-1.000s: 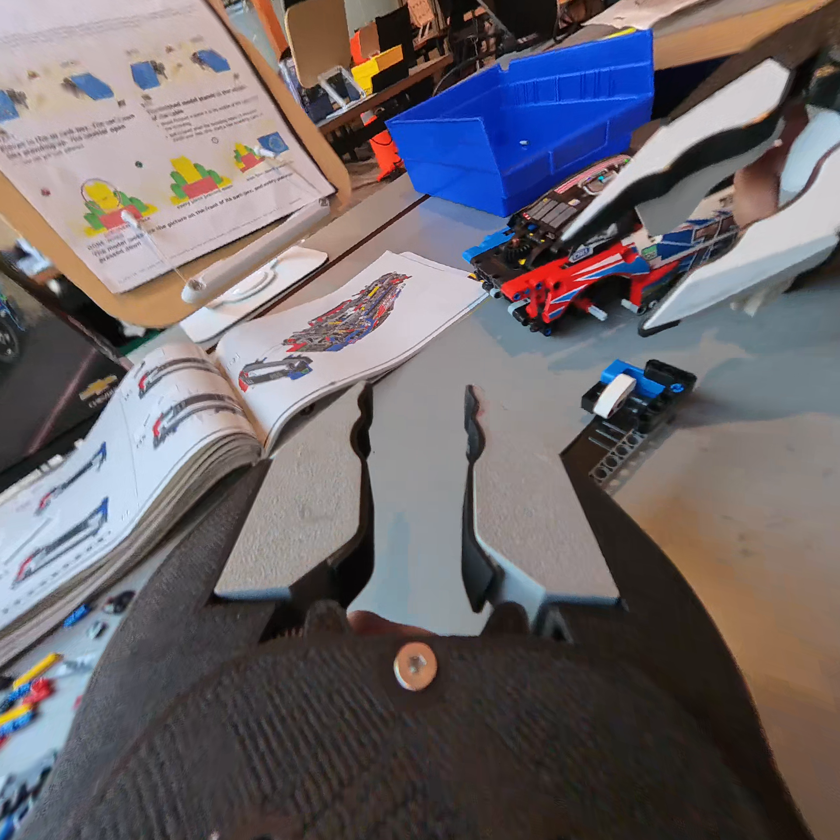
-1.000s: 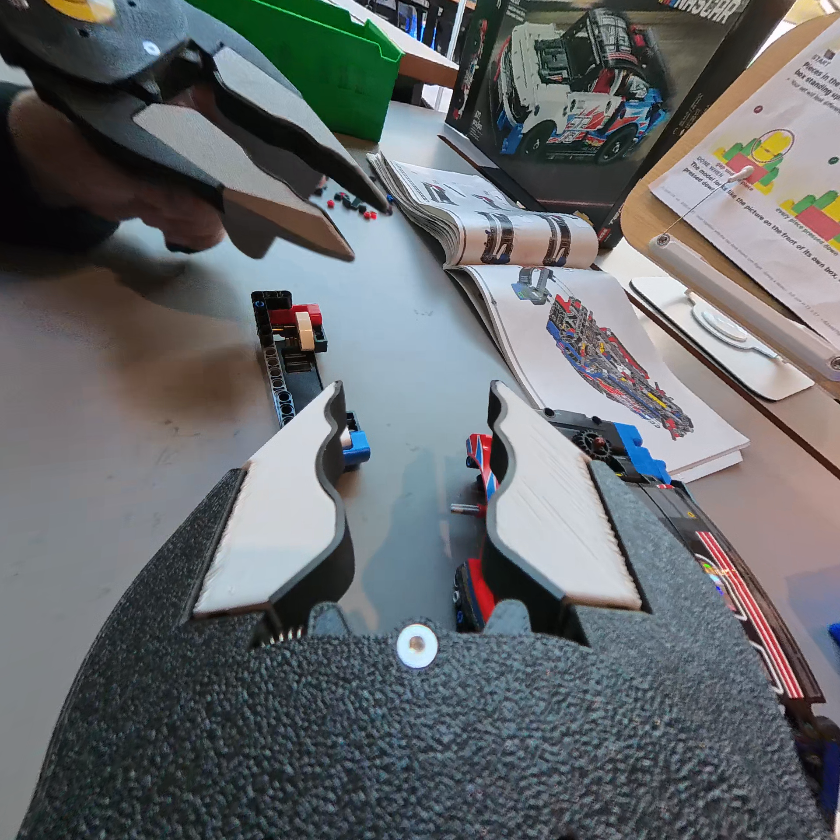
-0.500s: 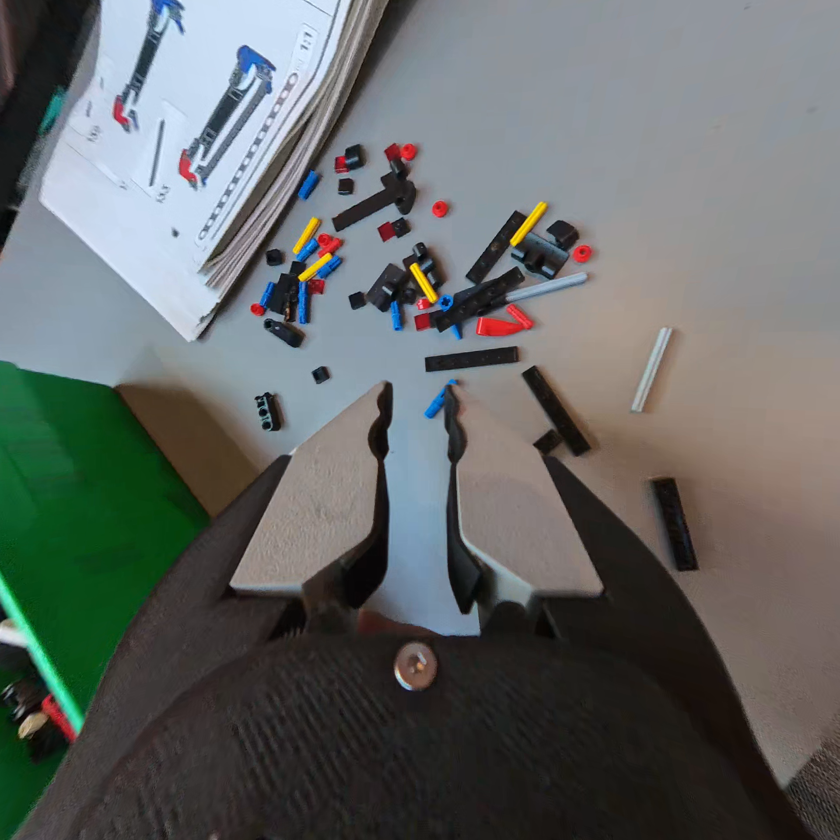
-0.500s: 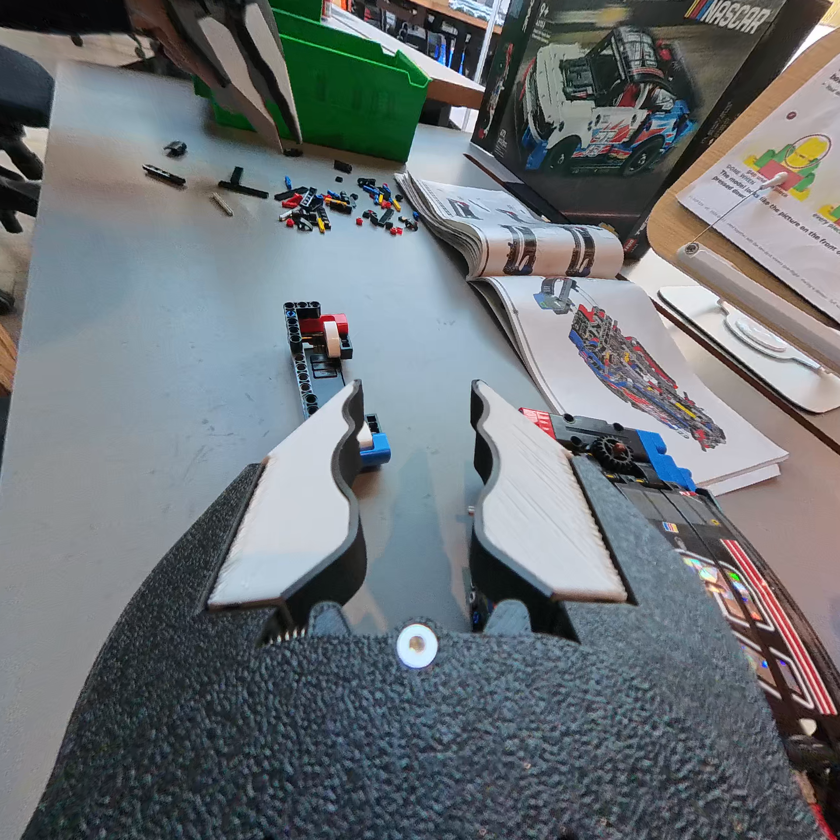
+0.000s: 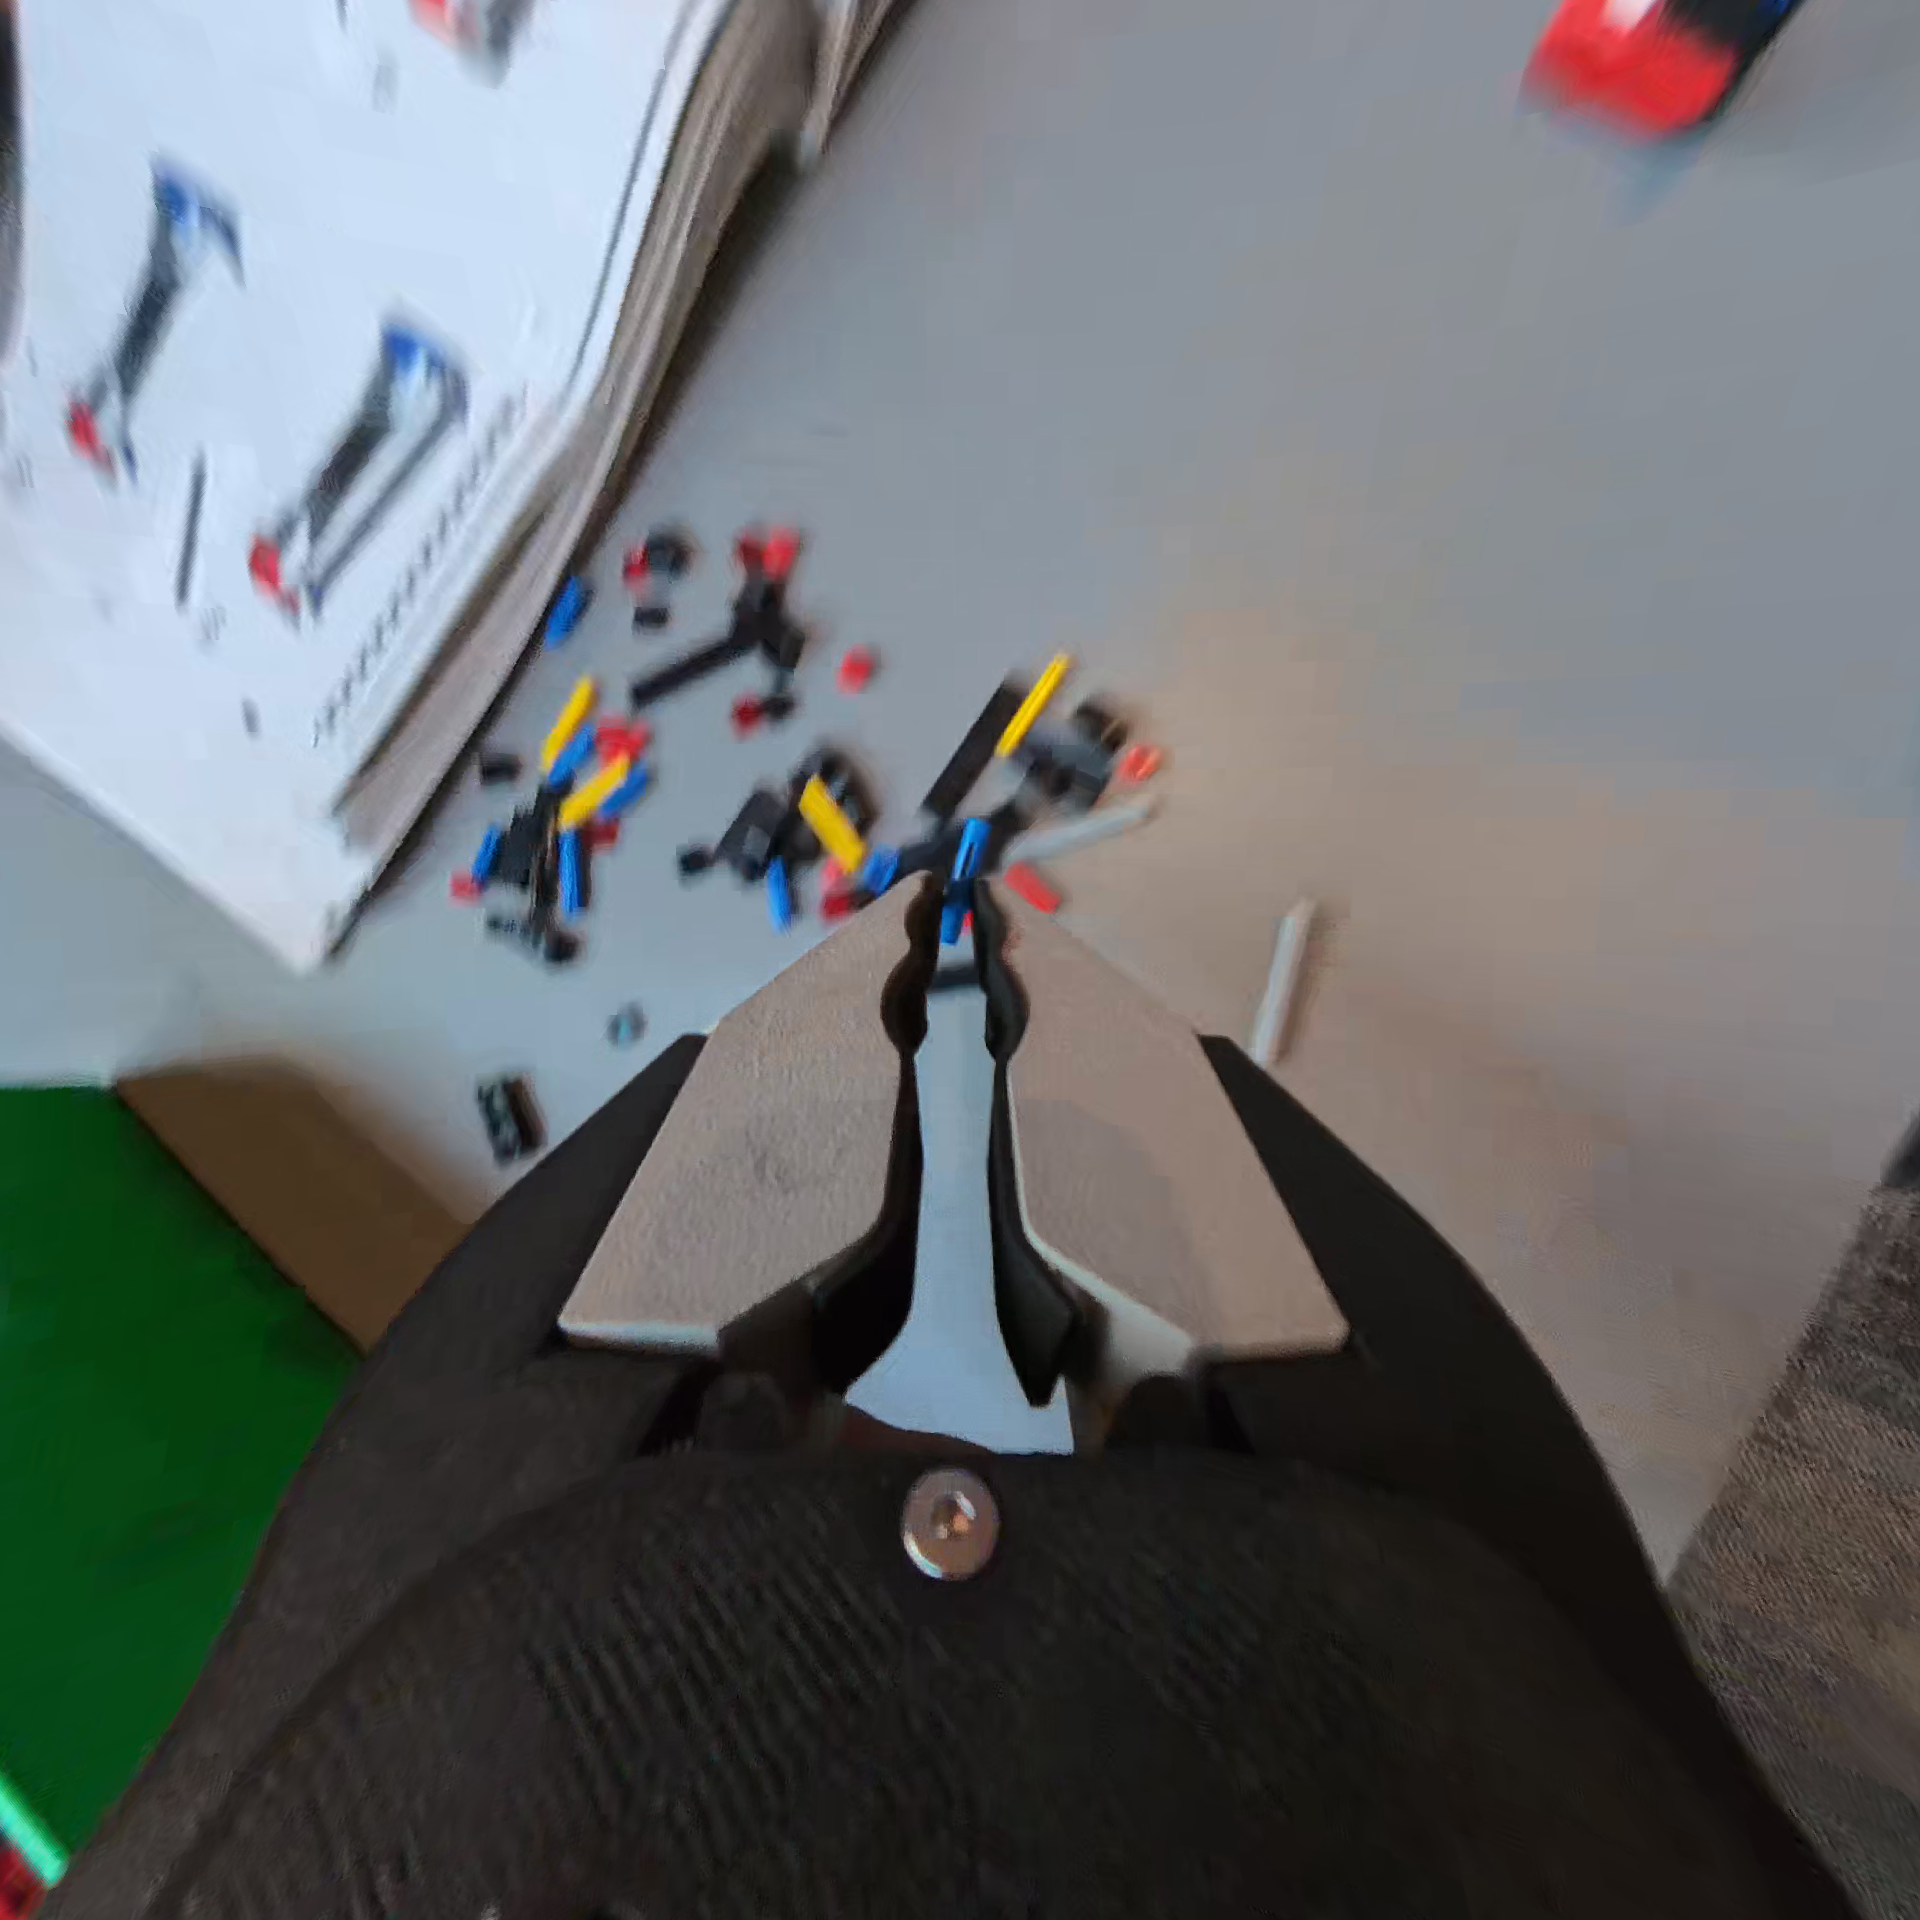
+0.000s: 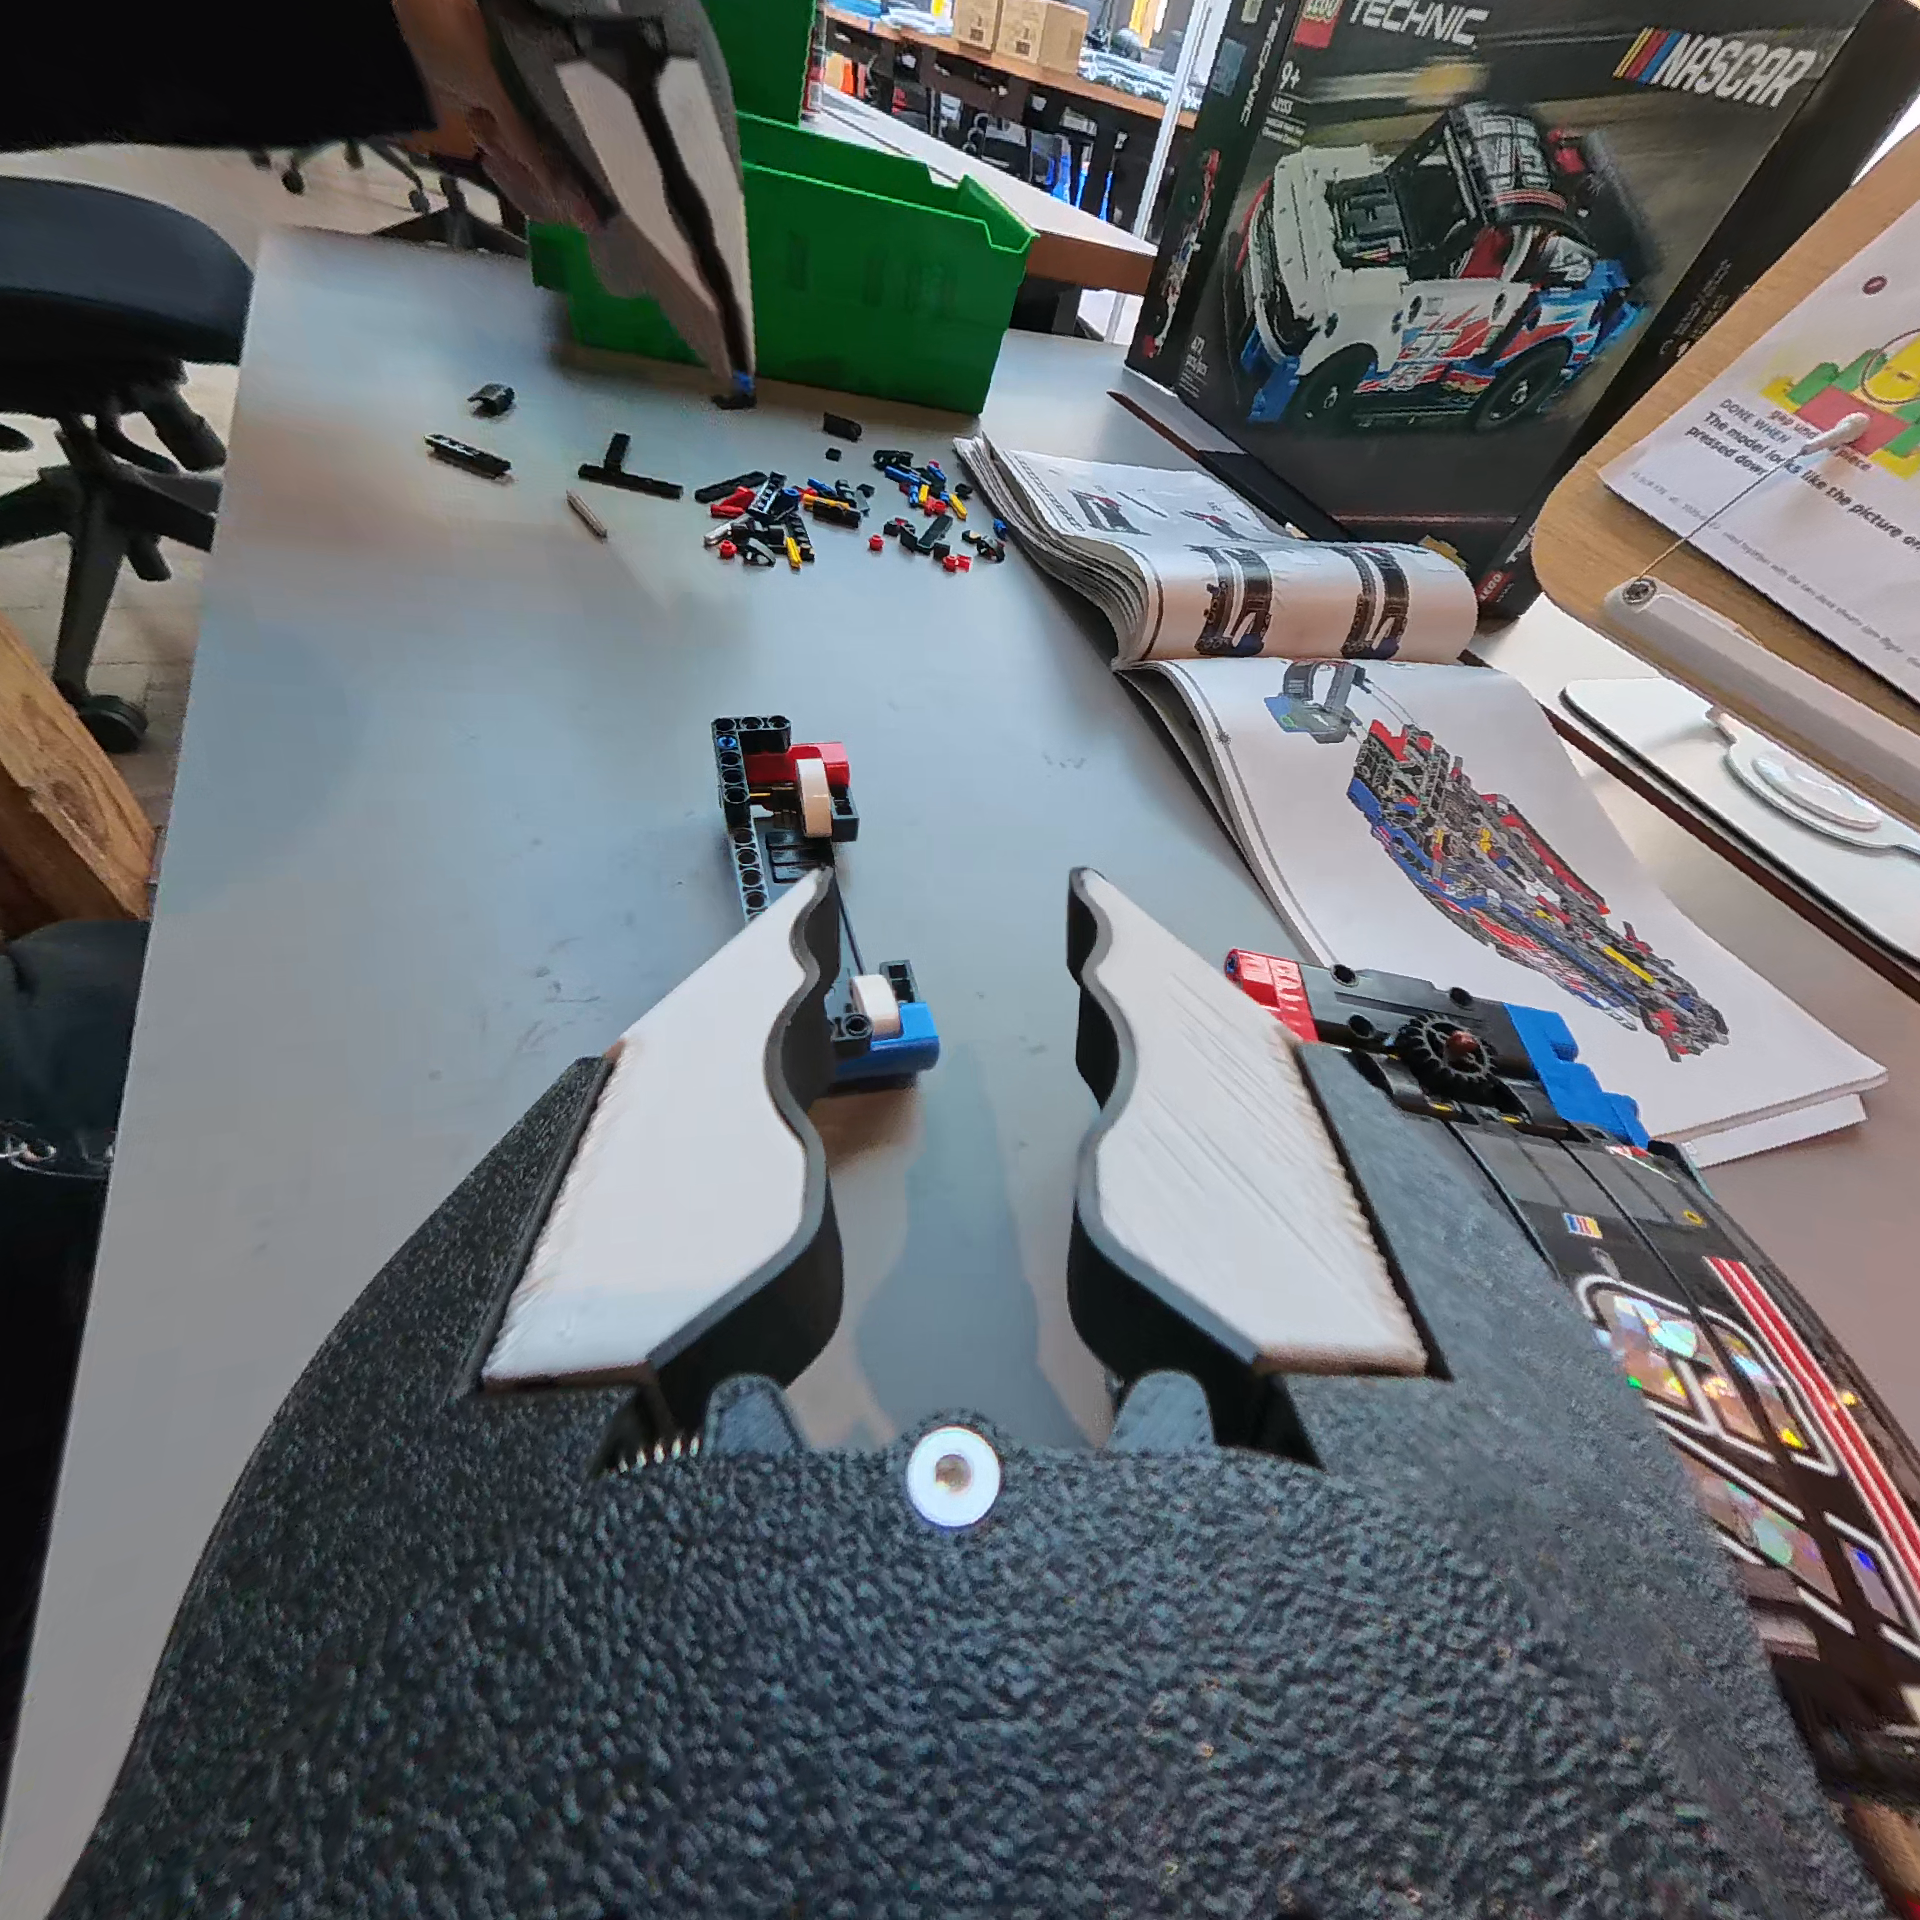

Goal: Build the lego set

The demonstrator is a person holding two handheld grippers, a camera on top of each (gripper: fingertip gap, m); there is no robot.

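My grey table (image 6: pixel 436 831) carries a scatter of small lego pieces (image 6: pixel 831 509), an open instruction booklet (image 6: pixel 1351 727), a green bin (image 6: pixel 883 281), a black beam subassembly (image 6: pixel 790 821) and the car chassis (image 6: pixel 1507 1081).

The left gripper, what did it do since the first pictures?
The left gripper swung away from the car to the loose pieces, closed, and now pinches a small blue pin at its tips. The right gripper stayed open beside the car. The black beam and booklet did not move.
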